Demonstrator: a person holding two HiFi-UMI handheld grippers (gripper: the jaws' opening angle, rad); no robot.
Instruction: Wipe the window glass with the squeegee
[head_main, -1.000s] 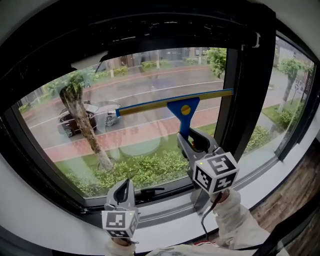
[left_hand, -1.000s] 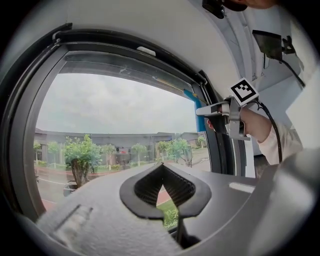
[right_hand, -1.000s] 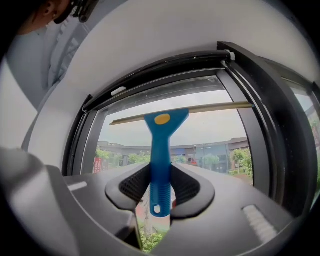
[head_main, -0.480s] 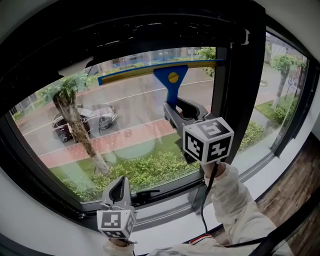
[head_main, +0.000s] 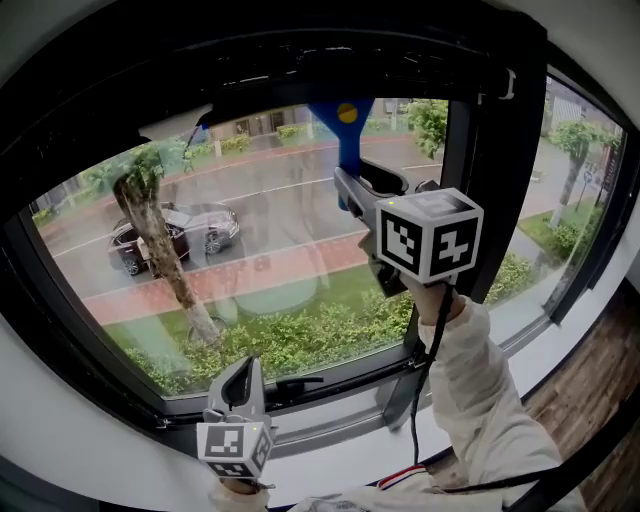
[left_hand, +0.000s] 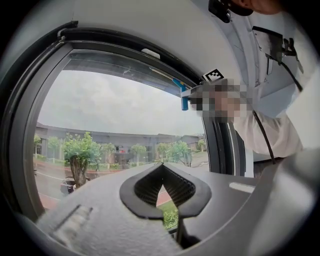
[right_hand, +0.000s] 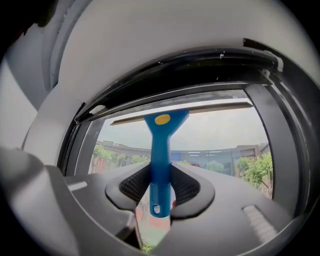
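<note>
Right gripper clamped the squeegee by its handle, blade at the very top of the window glass. The downward pull looked yet to come. Left gripper sat low, closed and empty.

Right gripper pose: the grey plastic right gripper, with its black-and-white marker cube nearest the head, is pointing up and away, high in the head view.
Right jaws: they are clamping the blue ribbed plastic squeegee handle from both sides with their black ridged pads.
Right arm: the arm in a white sleeve is stretching upward beneath the cube.
Left gripper pose: the matching grey left gripper is sitting low and tilted upward, well apart from the right one.
Left jaws: the tips are meeting, gripping nothing.
</note>
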